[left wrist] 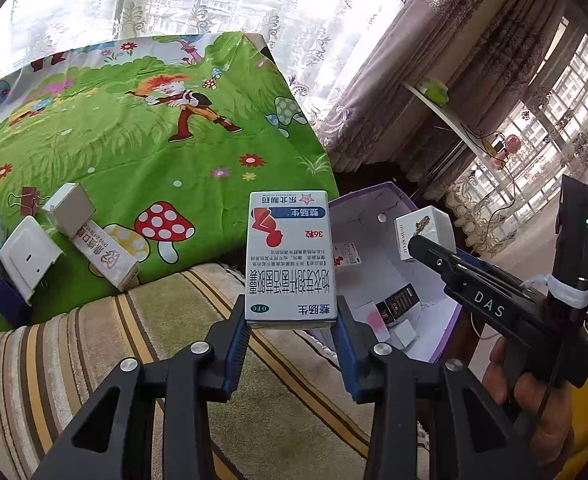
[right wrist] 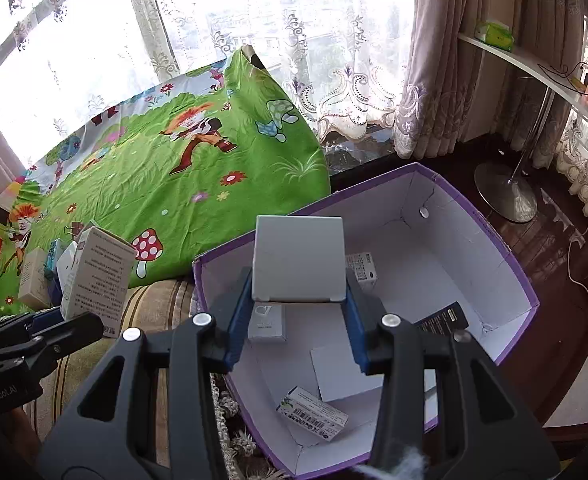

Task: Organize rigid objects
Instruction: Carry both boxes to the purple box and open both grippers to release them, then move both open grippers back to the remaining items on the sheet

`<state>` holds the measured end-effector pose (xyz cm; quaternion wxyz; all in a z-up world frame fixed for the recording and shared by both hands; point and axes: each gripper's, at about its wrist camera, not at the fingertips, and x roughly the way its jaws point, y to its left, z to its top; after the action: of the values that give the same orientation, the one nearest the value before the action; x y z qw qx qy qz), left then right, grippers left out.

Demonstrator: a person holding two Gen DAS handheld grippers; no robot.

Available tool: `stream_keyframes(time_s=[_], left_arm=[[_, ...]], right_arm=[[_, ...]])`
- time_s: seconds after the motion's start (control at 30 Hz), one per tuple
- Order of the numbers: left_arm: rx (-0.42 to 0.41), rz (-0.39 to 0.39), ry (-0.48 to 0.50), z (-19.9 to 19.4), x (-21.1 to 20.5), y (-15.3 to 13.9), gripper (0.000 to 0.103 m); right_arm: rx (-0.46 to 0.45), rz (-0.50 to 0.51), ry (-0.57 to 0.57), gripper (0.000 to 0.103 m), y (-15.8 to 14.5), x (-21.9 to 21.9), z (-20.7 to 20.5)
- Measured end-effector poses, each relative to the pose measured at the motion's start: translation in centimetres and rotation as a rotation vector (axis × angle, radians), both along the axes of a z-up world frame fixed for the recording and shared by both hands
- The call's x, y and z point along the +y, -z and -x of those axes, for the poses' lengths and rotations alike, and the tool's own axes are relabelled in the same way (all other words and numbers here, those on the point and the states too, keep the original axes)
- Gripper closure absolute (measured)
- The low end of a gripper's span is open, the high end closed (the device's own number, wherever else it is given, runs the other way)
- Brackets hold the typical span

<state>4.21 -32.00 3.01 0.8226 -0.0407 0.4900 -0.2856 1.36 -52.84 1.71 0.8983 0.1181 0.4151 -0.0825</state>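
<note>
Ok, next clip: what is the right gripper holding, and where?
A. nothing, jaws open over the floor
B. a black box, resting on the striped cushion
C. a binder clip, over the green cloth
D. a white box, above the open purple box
D: in the right wrist view the right gripper has its blue pads closed on a plain white box, held over the open purple box that already holds several small cartons.
</note>
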Motion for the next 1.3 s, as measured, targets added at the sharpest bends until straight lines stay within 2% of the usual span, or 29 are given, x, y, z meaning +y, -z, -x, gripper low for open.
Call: stream_keyframes(time_s=[0.23, 0.3, 0.37, 0.43, 0.47, 0.53, 0.63, 0.73, 0.8, 0.87, 1.03, 1.17, 1.3], left_arm=[[-0.006, 0.010, 0.103, 0.0, -4.3, 0.2, 0.062], [0.000, 0.004, 0.124, -0.1, -5.0, 0.3, 0.057], [-0.007, 0.008, 0.128, 0.1, -5.0, 0.2, 0.050], [-0.022, 0.031, 0.134, 0.2, -4.7, -0.3, 0.044], [-0.037, 0.038, 0.134, 0.3, -4.6, -0.7, 0.040], [-0.083, 0.035, 0.130, 0.6, -4.5, -1.6, 0.037], [-0.184, -0.048, 0.095, 1.3, -4.6, -3.1, 0.035], [-0.313, -0.026, 0.057, 2.3, -3.9, -4.6, 0.034], [-0.392, -0.056, 0.074, 2.8, -3.9, -5.2, 0.026], [-0.433, -0.077, 0.080, 2.9, -3.7, -5.6, 0.026], [-0.422, -0.054, 0.040, 2.1, -1.3, -5.8, 0.021], [-0.405, -0.114, -0.027, 0.9, 0.5, -5.8, 0.021], [-0.358, -0.076, -0.086, -0.5, 3.3, -5.8, 0.021]], right_arm=[[-0.014, 0.004, 0.085, 0.056, -0.3, -3.4, 0.6], [-0.016, 0.008, 0.110, 0.054, -0.4, -4.2, 0.8], [-0.020, 0.009, 0.124, 0.036, -0.6, -4.7, 1.0], [-0.030, 0.017, 0.135, 0.026, -0.8, -4.9, 1.2], [-0.035, 0.020, 0.138, 0.025, -0.9, -5.0, 1.3], [-0.045, 0.025, 0.138, 0.023, -1.3, -5.0, 1.4], [-0.075, 0.055, 0.136, 0.018, -2.2, -4.6, 1.8], [-0.119, 0.110, 0.142, 0.011, -3.6, -3.8, 2.2], [-0.150, 0.156, 0.156, 0.007, -4.6, -3.3, 2.5], [-0.177, 0.174, 0.164, 0.001, -5.5, -3.1, 2.8], [-0.219, 0.169, 0.153, 0.001, -6.9, -2.4, 3.0], [-0.245, 0.122, 0.104, 0.001, -6.9, -1.6, 2.8], [-0.255, 0.112, 0.060, 0.001, -6.8, -0.3, 2.4]])
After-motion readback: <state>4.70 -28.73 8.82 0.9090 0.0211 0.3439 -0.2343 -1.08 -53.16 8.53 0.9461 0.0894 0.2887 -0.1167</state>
